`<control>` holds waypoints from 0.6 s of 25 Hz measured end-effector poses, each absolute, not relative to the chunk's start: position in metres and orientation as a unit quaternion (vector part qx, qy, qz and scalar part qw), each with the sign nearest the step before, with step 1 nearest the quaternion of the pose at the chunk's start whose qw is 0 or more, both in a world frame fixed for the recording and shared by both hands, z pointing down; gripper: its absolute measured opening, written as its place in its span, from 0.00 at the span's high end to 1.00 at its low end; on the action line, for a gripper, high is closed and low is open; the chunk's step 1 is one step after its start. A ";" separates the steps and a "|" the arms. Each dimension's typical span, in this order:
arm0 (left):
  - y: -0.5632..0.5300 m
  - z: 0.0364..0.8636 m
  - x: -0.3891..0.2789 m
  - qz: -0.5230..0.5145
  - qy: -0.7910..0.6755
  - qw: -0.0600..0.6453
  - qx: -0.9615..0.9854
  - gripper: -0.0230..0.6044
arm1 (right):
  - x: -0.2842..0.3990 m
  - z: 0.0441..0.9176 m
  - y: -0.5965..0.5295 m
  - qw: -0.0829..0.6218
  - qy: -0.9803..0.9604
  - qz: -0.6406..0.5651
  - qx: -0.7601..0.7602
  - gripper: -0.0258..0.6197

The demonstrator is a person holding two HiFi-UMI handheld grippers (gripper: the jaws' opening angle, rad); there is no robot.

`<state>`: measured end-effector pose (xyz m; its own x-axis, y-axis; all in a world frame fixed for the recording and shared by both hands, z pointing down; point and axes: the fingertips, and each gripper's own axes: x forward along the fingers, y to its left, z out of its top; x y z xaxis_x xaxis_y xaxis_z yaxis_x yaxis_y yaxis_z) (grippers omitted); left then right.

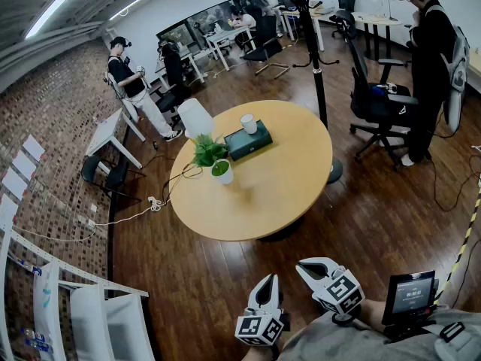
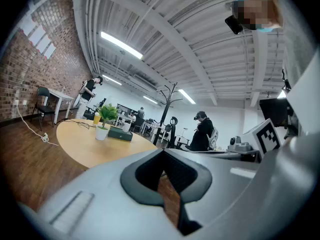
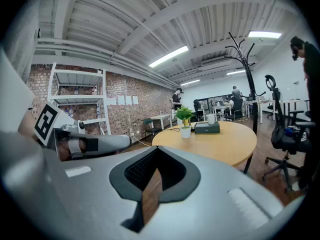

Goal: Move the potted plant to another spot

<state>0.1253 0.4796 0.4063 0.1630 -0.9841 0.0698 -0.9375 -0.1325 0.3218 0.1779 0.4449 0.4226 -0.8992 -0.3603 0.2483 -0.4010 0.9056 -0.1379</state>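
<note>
- Head view: wood floor (image 1: 376, 224), brick wall (image 1: 52, 104). One round table (image 1: 285, 194) carrying one potted plant (image 1: 216, 160) near its left edge, one dark box (image 1: 248, 141) and one white cup (image 1: 249, 123).
- Left gripper view: left gripper (image 2: 162, 152), jaws together, nothing between; plant far ahead.
- Right gripper view: right gripper (image 3: 156, 149), jaws together, empty; one coat stand (image 3: 245, 59).
</note>
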 end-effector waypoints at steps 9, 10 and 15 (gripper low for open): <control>0.348 0.402 0.093 -0.077 -0.664 0.142 0.730 0.96 | 0.145 0.424 0.312 0.109 -0.975 0.094 0.170 0.95; 0.337 0.403 0.089 -0.077 -0.667 0.142 0.727 0.96 | 0.140 0.426 0.300 0.109 -0.975 0.094 0.167 0.95; 0.299 0.408 0.068 -0.074 -0.678 0.151 0.716 0.96 | 0.122 0.434 0.259 0.113 -0.975 0.107 0.162 0.95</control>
